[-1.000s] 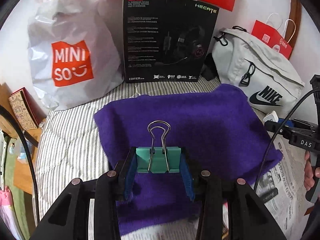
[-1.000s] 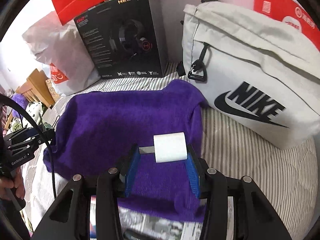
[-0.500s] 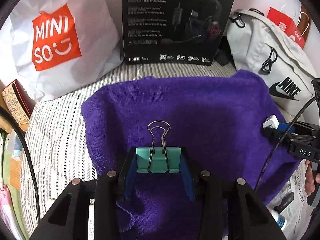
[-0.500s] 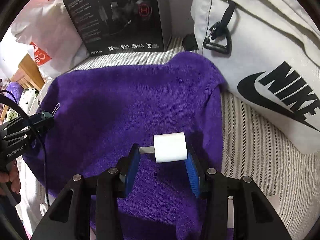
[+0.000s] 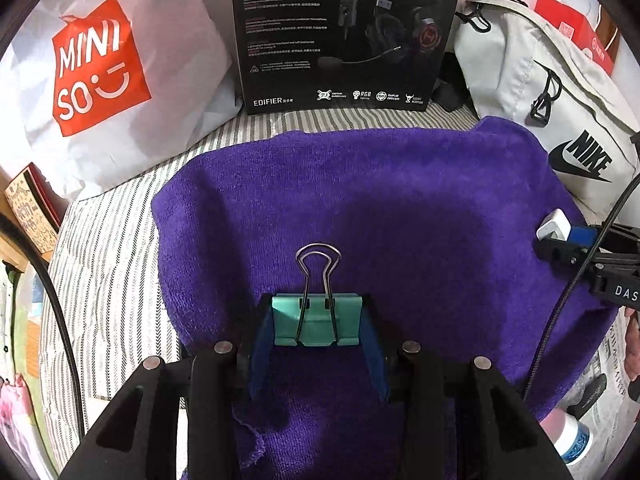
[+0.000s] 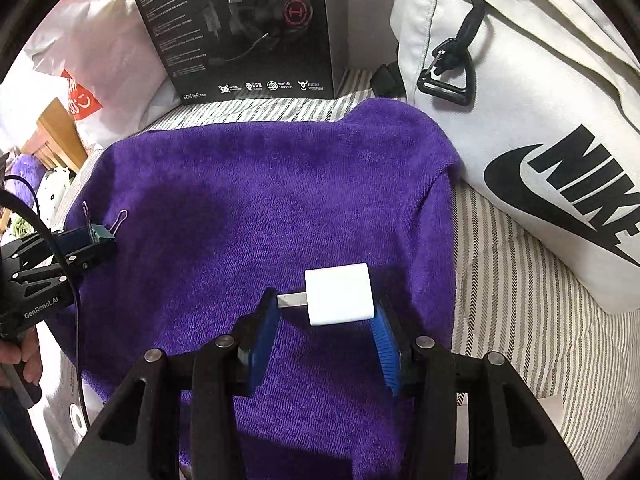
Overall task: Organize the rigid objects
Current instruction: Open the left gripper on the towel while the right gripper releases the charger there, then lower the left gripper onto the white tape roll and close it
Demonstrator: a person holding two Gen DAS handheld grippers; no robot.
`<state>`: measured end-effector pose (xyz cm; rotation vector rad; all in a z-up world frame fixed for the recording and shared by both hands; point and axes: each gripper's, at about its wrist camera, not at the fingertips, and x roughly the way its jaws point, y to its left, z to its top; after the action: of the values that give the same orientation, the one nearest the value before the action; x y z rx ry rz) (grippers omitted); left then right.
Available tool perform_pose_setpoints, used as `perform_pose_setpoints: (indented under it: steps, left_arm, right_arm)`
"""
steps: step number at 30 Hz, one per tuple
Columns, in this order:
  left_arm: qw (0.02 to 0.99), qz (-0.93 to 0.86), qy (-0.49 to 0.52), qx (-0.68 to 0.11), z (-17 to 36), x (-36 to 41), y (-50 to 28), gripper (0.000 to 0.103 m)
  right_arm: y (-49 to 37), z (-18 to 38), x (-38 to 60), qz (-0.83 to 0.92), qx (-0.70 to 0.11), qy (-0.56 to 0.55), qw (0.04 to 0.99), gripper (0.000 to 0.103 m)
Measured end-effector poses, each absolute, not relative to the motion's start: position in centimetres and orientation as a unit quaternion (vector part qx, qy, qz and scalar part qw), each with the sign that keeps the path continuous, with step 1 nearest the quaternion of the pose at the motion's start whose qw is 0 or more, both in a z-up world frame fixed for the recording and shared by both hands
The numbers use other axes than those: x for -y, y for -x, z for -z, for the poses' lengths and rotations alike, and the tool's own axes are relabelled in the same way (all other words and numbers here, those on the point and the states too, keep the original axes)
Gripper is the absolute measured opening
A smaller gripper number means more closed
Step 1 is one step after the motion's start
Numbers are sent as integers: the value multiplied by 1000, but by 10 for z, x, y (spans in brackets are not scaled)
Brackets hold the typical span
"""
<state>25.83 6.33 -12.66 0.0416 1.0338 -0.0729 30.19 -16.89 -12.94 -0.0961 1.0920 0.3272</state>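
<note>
My left gripper (image 5: 317, 322) is shut on a teal binder clip (image 5: 316, 320) with its wire handles pointing forward, held low over the purple towel (image 5: 360, 200). My right gripper (image 6: 326, 308) is shut on a white charger plug (image 6: 339, 299), prongs pointing left, held over the right part of the towel (image 6: 260, 200). The left gripper with the clip (image 6: 98, 234) shows at the left edge of the right wrist view. The right gripper with the plug (image 5: 554, 228) shows at the right edge of the left wrist view.
A black headset box (image 5: 344, 32) stands behind the towel, a white Miniso bag (image 5: 100, 72) to its left, a white Nike bag (image 6: 520, 100) to its right. The towel lies on a striped sheet (image 6: 520, 312). Newspaper and a small bottle (image 5: 568, 436) lie near right.
Both grippers have moved forward and lower over the purple towel, each still holding its object. The box and bags appear closer.
</note>
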Motion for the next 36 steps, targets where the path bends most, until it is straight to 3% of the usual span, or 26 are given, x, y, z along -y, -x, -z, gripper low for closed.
perform_pose_setpoints:
  steps: [4, 14, 36]
  left_arm:
    - [869, 32, -20, -494, 127, -63, -257, 40]
    - [862, 31, -23, -505, 130, -59, -243, 62]
    - [882, 49, -3, -468, 82, -42, -142, 62]
  right_arm:
    - [-300, 129, 170, -159, -515, 48, 841, 47]
    - [-288, 125, 174, -162, -522, 43, 836, 52]
    - [-186, 73, 228, -130, -504, -3, 854, 56]
